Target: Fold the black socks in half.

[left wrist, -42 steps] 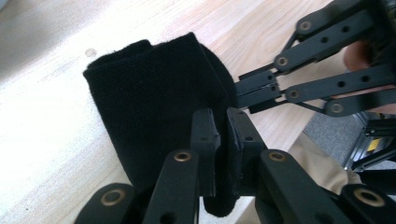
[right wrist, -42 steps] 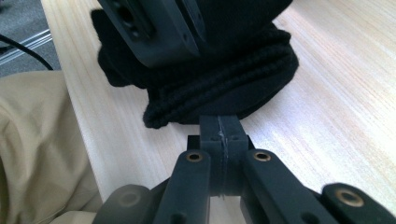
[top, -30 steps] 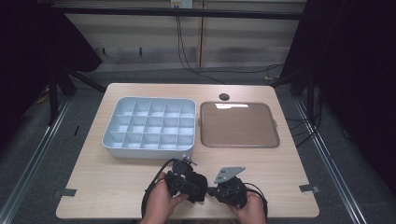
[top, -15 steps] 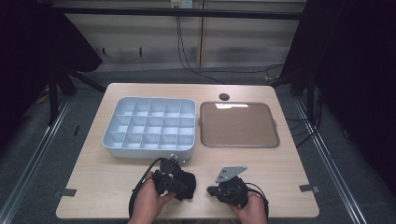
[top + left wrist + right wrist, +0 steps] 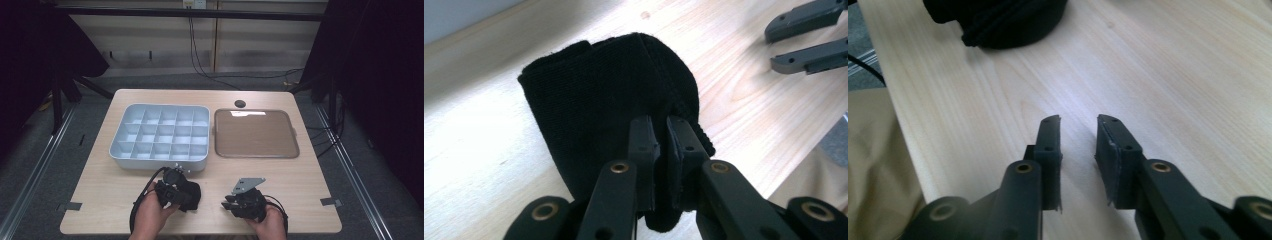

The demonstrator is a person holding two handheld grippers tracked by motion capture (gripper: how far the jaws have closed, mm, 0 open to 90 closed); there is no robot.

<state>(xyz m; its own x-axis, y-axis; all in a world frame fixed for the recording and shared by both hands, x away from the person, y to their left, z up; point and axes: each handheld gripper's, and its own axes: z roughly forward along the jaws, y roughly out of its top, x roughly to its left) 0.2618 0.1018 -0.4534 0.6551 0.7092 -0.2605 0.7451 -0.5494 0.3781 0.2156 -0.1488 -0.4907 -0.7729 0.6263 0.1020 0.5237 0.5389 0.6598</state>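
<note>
The cloth sits pinched in your left tongs, low and left of centre on the desk; your right tongs gape empty just beside it.

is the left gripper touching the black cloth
Touching: the left gripper view shows the left gripper with its jaws pinched shut on a fold of the black cloth.

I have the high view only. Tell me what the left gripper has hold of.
Observer: The left gripper is clamped on a folded black cloth; its jaws pinch the near edge.
Operator: Report the right gripper.
Observer: The right gripper is open with nothing between its jaws, over bare table.
Operator: Say whether the cloth is lifted.
Observer: In the right gripper view its far end rests on the table.
</note>
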